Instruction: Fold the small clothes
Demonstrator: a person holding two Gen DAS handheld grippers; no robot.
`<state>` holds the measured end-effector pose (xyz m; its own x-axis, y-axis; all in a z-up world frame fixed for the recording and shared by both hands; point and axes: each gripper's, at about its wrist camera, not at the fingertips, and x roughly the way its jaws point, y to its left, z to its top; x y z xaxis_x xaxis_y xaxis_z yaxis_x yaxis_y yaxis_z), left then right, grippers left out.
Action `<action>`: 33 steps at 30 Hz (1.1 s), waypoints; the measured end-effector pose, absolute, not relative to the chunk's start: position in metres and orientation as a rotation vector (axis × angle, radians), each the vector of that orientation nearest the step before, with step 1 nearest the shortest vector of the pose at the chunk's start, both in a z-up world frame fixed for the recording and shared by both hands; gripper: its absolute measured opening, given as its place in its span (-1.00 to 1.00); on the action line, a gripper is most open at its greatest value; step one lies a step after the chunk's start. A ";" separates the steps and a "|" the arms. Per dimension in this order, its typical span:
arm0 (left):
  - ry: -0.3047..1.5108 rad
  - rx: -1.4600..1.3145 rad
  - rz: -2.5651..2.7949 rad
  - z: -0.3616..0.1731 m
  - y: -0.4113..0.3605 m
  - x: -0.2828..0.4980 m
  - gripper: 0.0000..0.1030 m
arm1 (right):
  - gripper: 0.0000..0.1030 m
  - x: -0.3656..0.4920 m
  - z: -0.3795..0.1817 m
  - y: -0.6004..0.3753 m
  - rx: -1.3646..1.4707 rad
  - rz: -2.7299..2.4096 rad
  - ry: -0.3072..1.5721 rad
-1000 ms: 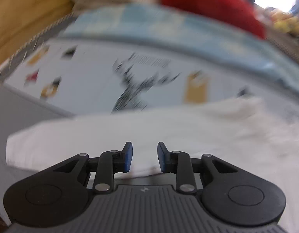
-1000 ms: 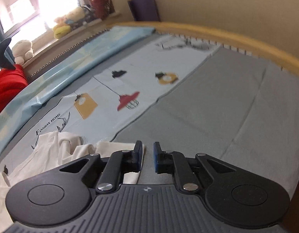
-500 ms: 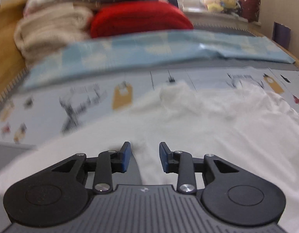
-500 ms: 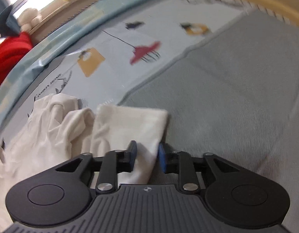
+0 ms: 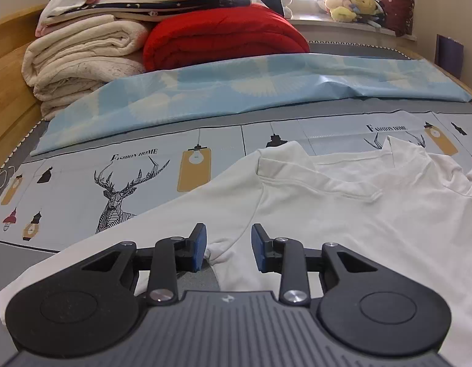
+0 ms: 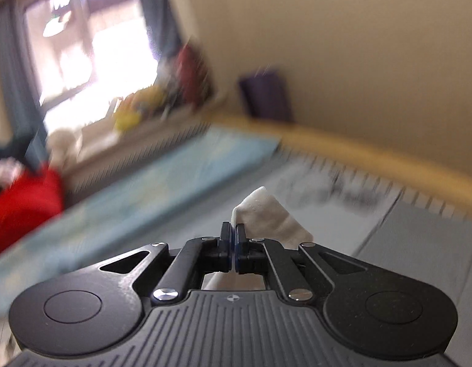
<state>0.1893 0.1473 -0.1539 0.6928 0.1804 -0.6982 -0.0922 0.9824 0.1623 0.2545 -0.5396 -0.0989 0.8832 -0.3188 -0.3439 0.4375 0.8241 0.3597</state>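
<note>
A white shirt (image 5: 343, 223) lies spread on the printed bed sheet (image 5: 83, 183), its collar (image 5: 297, 168) towards the far side. My left gripper (image 5: 228, 246) hovers low over the shirt's left armpit and stands open. The seam where sleeve meets body lies between its blue pads (image 5: 200, 246), which do not squeeze it. In the right wrist view my right gripper (image 6: 234, 240) is shut on a piece of the white sleeve (image 6: 266, 214). The cloth sticks up past the fingertips and hangs below, lifted off the bed.
A light blue cloth (image 5: 236, 91) lies across the bed behind the shirt. Folded cream blankets (image 5: 83, 58) and a red quilt (image 5: 223, 36) are stacked at the back left. Stuffed toys (image 5: 349, 3) sit on the windowsill. A wooden bed rail (image 6: 373, 153) and a purple bag (image 6: 266, 94) stand at the right.
My right gripper closed on the end of the sleeve and lifted it, its view swinging up towards the wall. My left gripper slid across the shirt to the armpit seam.
</note>
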 end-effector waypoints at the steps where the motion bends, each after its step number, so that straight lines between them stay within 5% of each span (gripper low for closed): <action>1: 0.792 0.119 0.150 -0.155 0.148 0.190 -0.30 | -0.99 0.248 -0.093 -0.552 0.462 -0.429 0.219; 5: 0.802 0.124 0.124 -0.158 0.148 0.191 -0.30 | -0.99 0.237 -0.104 -0.596 0.509 -0.540 0.140; 9: 0.810 0.126 0.100 -0.161 0.146 0.192 -0.30 | -0.82 0.261 -0.200 -0.637 0.541 -0.783 0.593; 12: 0.813 0.124 0.100 -0.164 0.145 0.192 -0.30 | -0.78 0.229 -0.242 -0.639 0.693 -0.849 0.613; 18: 0.810 0.134 0.077 -0.164 0.141 0.191 -0.30 | -0.78 0.240 -0.231 -0.616 0.759 -0.619 0.478; 25: 0.823 0.159 0.074 -0.169 0.145 0.192 -0.30 | -0.40 0.334 -0.255 -0.632 0.848 -0.553 0.667; 33: 0.832 0.156 0.072 -0.172 0.148 0.198 -0.30 | -0.41 0.393 -0.257 -0.616 0.560 -0.679 0.829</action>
